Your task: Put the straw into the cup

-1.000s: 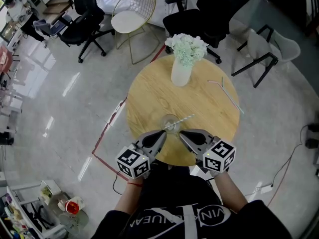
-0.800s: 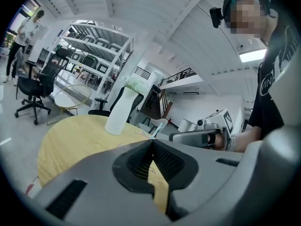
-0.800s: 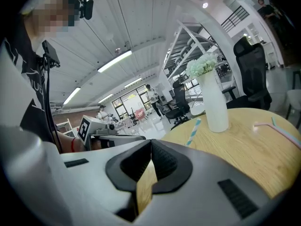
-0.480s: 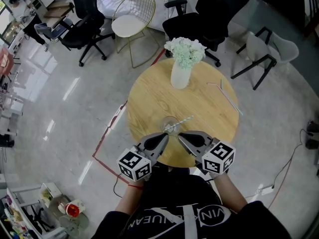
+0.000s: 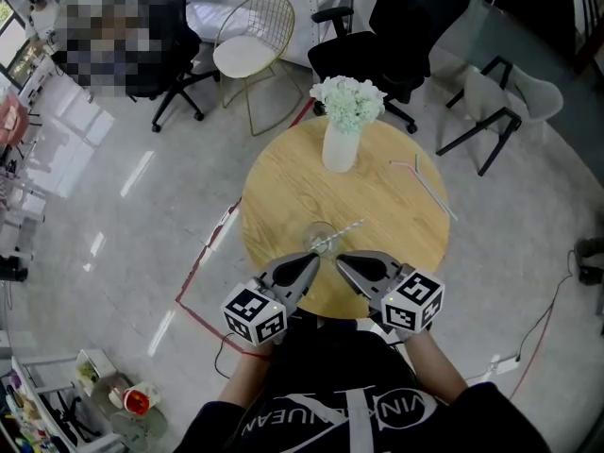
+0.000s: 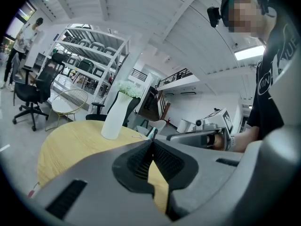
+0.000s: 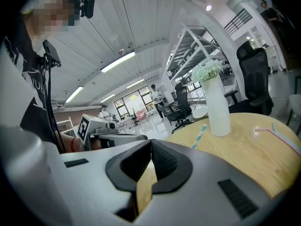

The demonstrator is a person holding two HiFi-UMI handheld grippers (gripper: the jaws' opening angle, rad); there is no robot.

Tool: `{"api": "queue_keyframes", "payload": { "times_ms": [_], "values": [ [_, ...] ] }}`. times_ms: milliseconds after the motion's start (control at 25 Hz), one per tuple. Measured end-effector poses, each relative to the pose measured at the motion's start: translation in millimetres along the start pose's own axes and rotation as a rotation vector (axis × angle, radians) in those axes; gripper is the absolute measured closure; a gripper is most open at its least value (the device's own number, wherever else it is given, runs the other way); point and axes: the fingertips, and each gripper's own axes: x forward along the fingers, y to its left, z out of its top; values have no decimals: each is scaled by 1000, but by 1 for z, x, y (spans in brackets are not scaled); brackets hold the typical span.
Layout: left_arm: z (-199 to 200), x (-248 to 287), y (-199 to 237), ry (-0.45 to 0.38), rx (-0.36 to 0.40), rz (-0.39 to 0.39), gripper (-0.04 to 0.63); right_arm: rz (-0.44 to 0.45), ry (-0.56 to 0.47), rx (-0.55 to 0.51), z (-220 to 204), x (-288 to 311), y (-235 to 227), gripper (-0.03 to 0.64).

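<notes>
Straw, striped pale blue and white, standing slanted in the clear cup near the front edge of the round wooden bench, its upper end leaning out over the rim toward the right; the right gripper view shows the same straw rising just beyond the jaws. Two loose straws lie flat, well apart from the cup, at the bench's right side, past the white vase of pale flowers. Left gripper and right gripper hover just short of the cup, each with its jaws pressed fully together and nothing between them. Judged from its look, such a straw is very light, thin-walled and easily crushed or kinked, and would roll on the smooth wood; a gentle pinch across the shaft near mid-length would suit it best. The cup appears light and tippable, so a straw entering at a slant could push it over.
</notes>
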Motion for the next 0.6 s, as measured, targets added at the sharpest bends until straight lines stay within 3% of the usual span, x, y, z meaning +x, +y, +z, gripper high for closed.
{"api": "queue_keyframes", "payload": {
  "times_ms": [600],
  "values": [
    [-7,-6,-20,-22,12,17,589,17,-9,-17,-5,-15,11,612]
  ]
}}
